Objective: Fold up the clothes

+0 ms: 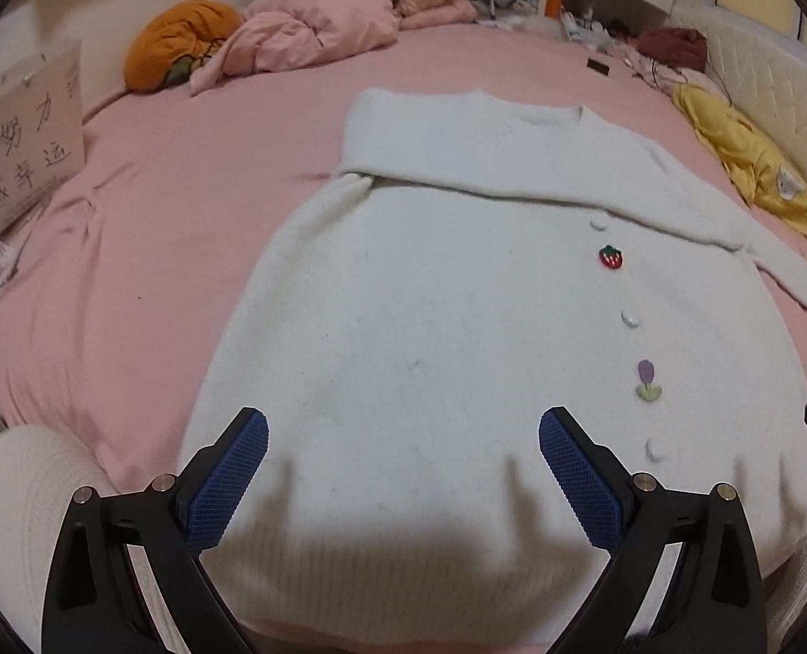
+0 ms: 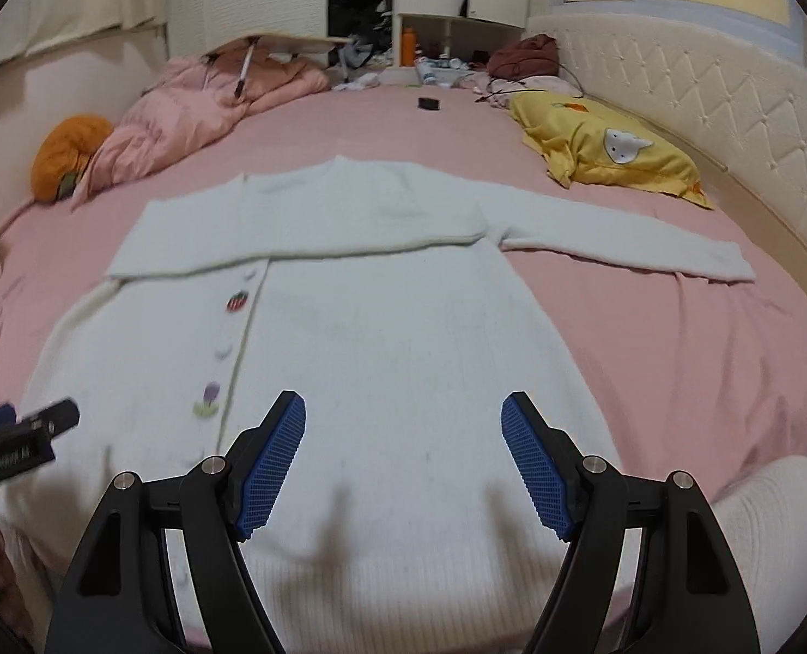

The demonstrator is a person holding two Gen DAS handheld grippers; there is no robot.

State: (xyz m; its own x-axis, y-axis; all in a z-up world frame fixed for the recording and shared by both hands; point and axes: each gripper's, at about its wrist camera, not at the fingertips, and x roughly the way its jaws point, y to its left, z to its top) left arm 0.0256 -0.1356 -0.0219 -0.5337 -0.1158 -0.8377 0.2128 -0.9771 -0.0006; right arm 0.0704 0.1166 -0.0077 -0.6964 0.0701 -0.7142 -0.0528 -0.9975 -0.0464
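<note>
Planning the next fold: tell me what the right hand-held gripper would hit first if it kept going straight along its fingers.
Most likely the white cardigan: the right hand-held gripper is open, empty and angled down at the cardigan's lower front panel, right of the button placket. Nothing shows in between, though depth is hard to judge.

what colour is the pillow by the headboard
Yellow, with a small white cat patch; the pillow shows best in the right wrist view.
</note>
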